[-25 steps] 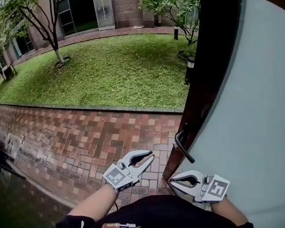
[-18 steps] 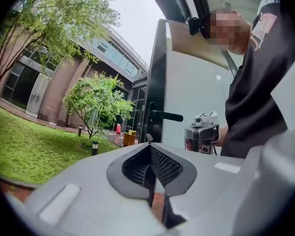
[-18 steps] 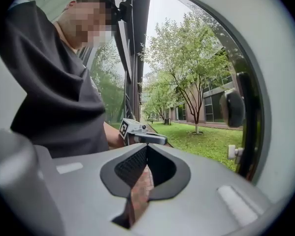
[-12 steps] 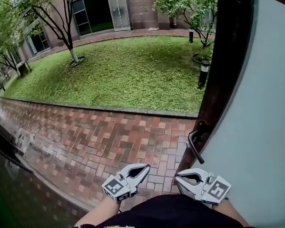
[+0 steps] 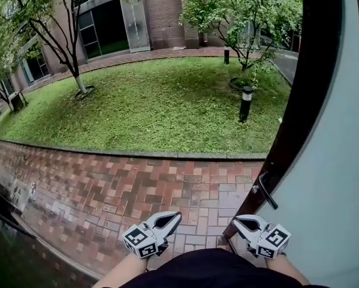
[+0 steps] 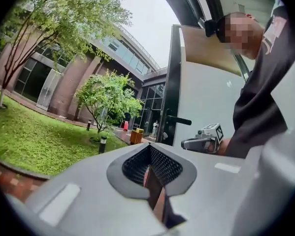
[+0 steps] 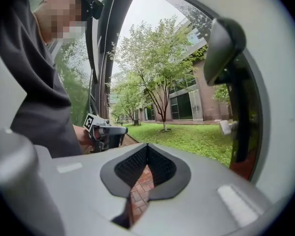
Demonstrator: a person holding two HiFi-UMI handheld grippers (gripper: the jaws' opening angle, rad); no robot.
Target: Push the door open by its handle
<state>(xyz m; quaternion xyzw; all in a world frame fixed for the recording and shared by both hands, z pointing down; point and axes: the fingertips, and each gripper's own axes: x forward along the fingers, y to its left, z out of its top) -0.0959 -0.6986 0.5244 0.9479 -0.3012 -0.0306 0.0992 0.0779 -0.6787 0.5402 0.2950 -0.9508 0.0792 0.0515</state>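
The pale grey door [image 5: 335, 179] with its dark frame stands swung outward at the right. Its black lever handle [image 5: 267, 191] sticks out from the door's edge, just above my right gripper [image 5: 236, 219]. That gripper is shut, empty, and apart from the handle. My left gripper [image 5: 178, 215] hangs low by my body, shut on nothing, pointing out over the bricks. In the left gripper view the handle [image 6: 179, 120] shows far ahead beyond the shut jaws. In the right gripper view the handle [image 7: 225, 48] looms close at the upper right.
A red brick path [image 5: 137, 185] runs outside the doorway, with a lawn [image 5: 161, 101] beyond it. A short bollard lamp [image 5: 246, 102], trees and a brick building [image 5: 161, 5] stand further off. A dark wet strip [image 5: 11, 245] lies at the lower left.
The left gripper's jaws have closed. Both grippers have dropped lower and nearer my body. The door and its handle now sit further right in the head view.
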